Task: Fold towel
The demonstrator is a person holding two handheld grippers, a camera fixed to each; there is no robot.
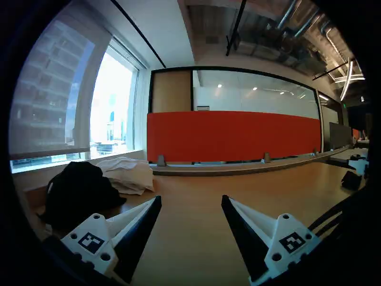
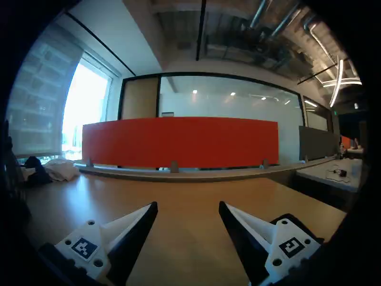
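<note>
A crumpled white towel (image 1: 127, 174) lies at the far left of the wooden table (image 1: 200, 224), partly behind a black bundle of cloth (image 1: 78, 195). My left gripper (image 1: 191, 199) hovers low over the table, open, with nothing between its white fingers (image 1: 133, 219); the towel is ahead and to its left. In the right gripper view the same white towel (image 2: 62, 169) is small and far off at the left, beside the dark bundle (image 2: 34, 172). My right gripper (image 2: 188, 205) is open over bare wood (image 2: 190, 238), well away from the towel.
A red divider panel (image 1: 233, 136) runs along the table's far edge, with a glass wall behind it. A bright window (image 1: 112, 114) is at the left. Another desk with small items (image 2: 340, 172) stands at the right. A black object (image 1: 351, 180) lies on the table's right side.
</note>
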